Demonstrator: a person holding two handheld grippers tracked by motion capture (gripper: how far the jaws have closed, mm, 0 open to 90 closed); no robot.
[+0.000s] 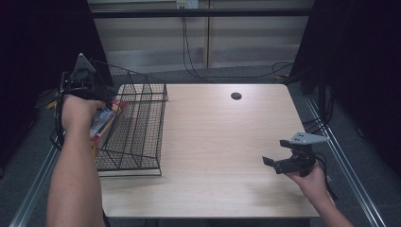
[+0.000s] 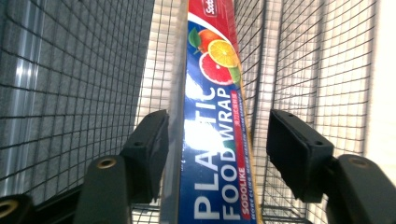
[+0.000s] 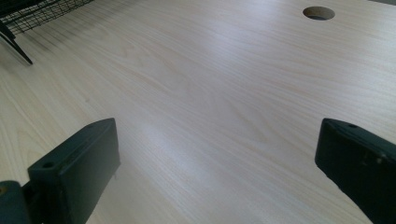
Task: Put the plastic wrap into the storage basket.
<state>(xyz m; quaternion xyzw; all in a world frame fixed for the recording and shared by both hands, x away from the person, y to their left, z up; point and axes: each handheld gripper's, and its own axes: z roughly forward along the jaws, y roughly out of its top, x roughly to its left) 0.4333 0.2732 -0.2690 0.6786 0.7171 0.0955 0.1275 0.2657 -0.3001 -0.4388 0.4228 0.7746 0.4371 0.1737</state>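
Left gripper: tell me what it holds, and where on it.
Cannot be told for sure: the left gripper straddles the plastic food wrap box at its long sides, one finger touching, the other apart. The right gripper holds nothing.

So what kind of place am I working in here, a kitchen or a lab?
Most likely a lab or recording bench, not a kitchen: a bare light wooden table with a round cable hole, black curtains at both sides, and loose black cables trailing across the grey floor behind.
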